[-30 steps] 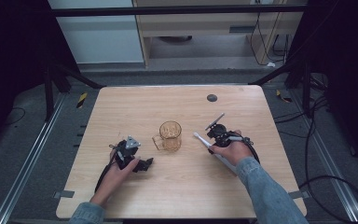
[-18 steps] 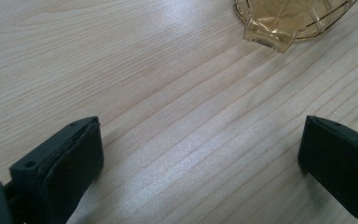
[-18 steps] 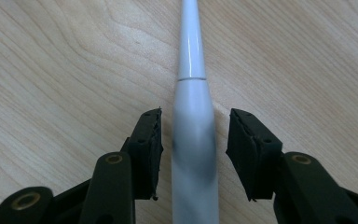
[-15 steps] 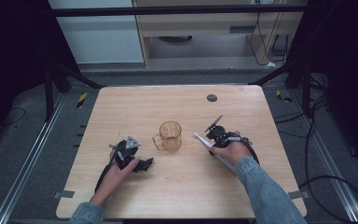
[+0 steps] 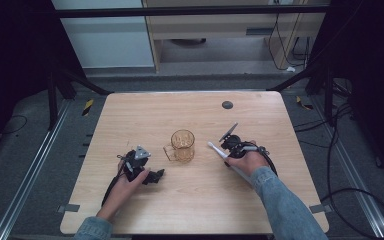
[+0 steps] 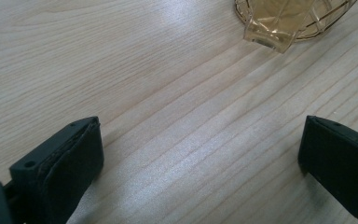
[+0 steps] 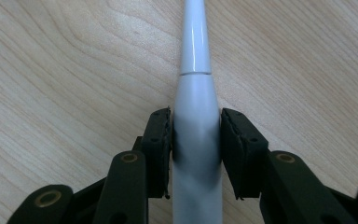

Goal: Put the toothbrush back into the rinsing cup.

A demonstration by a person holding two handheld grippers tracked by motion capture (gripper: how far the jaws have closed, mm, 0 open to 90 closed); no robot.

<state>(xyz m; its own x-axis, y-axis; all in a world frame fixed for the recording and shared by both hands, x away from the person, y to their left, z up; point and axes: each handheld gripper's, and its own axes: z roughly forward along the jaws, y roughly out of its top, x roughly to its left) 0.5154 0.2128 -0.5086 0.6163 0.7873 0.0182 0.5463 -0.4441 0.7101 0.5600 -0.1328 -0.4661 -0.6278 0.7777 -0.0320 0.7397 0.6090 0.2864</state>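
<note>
Amber glass mug point(image 5: 182, 145) stands upright on wooden table point(image 5: 130, 115).

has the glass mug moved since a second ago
No. The mug sits in the same spot on the table, at the same distance from the dark round mark near the far edge, handle toward the left tool.

We are finding no readable text, label, brand, number or sign anywhere in these views. We are seeing only plain, unmarked surfaces.
</note>
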